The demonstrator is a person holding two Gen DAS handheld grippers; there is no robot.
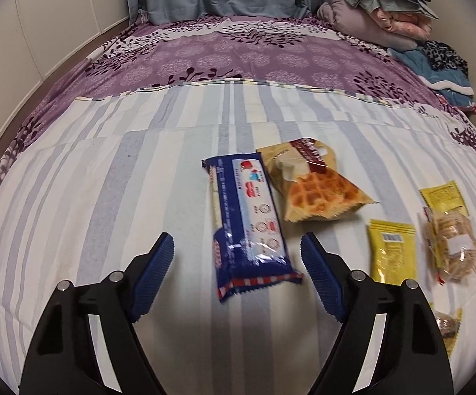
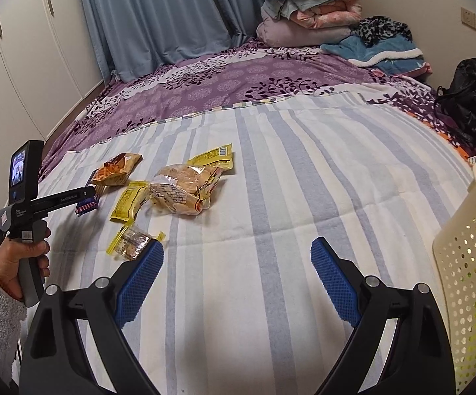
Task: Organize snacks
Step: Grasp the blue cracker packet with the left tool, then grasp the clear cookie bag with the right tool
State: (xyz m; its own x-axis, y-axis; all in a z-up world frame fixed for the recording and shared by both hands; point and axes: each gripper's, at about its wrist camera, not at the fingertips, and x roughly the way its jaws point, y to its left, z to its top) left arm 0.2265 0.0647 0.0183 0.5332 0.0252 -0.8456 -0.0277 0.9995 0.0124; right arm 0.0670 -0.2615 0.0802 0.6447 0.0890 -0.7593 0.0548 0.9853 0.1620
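A blue biscuit packet [image 1: 251, 223] lies lengthwise on the striped sheet, its near end between the jaws of my left gripper [image 1: 238, 243]. The pads stand apart from it on both sides, so that gripper is open. A waffle packet [image 1: 316, 187] touches the blue packet's far right side. To the right lie a yellow sachet [image 1: 392, 253], a clear bag of crackers [image 1: 451, 247] and a second yellow sachet [image 1: 443, 197]. My right gripper [image 2: 238, 247] is open over bare sheet, with a small yellow-edged packet [image 2: 132, 240] just beyond its left finger.
A cream perforated basket [image 2: 468, 263] stands at the right edge of the bed. A person's hand [image 2: 17, 260] in a fleecy sleeve holds the left tool. Folded bedding [image 2: 307, 10], a blue blanket and a black bag [image 2: 468, 95] sit at the far end.
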